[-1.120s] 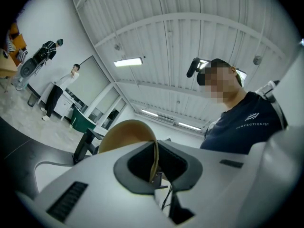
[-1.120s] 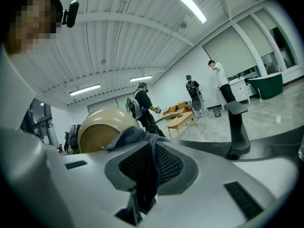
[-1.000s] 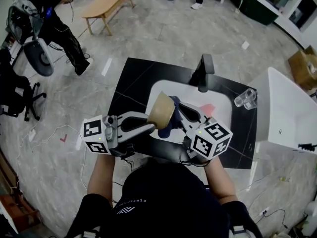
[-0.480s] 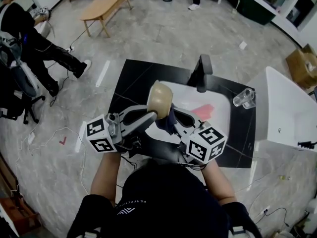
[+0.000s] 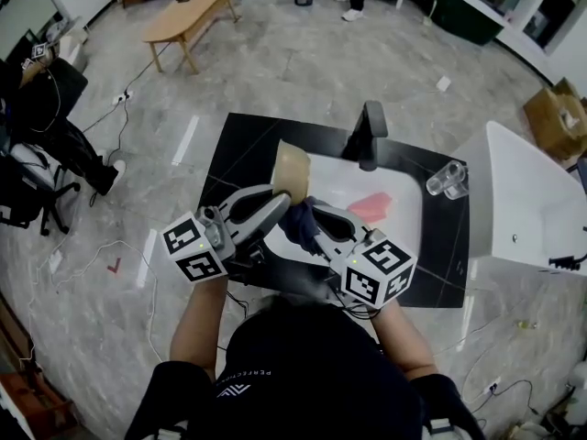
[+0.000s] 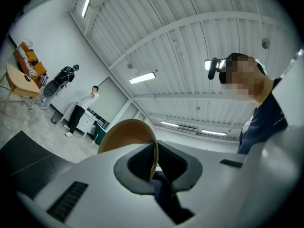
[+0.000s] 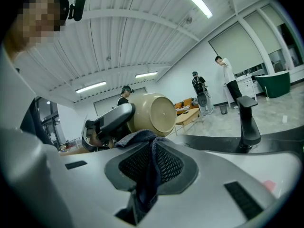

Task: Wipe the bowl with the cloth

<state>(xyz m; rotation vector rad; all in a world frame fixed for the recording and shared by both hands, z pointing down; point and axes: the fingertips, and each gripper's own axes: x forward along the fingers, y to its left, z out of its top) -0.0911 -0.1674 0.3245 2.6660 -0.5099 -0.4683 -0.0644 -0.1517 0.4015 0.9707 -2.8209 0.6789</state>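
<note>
Shows one tan bowl [image 5: 292,170], one dark blue cloth [image 5: 297,225], two grippers. Clamps bowl rim in near-closed left gripper [image 5: 278,202]; pinches cloth tight in right gripper [image 5: 311,219].

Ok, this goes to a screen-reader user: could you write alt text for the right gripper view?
The right gripper, jaws shut on a dark blue cloth, faces the underside of a tan bowl held by the left gripper. A black faucet stands at right.

A black counter [image 5: 240,145] holds a white sink basin [image 5: 404,223] with a black faucet [image 5: 367,136]. A pink piece [image 5: 371,206], possibly a sponge, lies inside. Clear glasses [image 5: 447,181] sit just beside the basin. A wooden coffee table [image 5: 188,12] stands well beyond.
</note>
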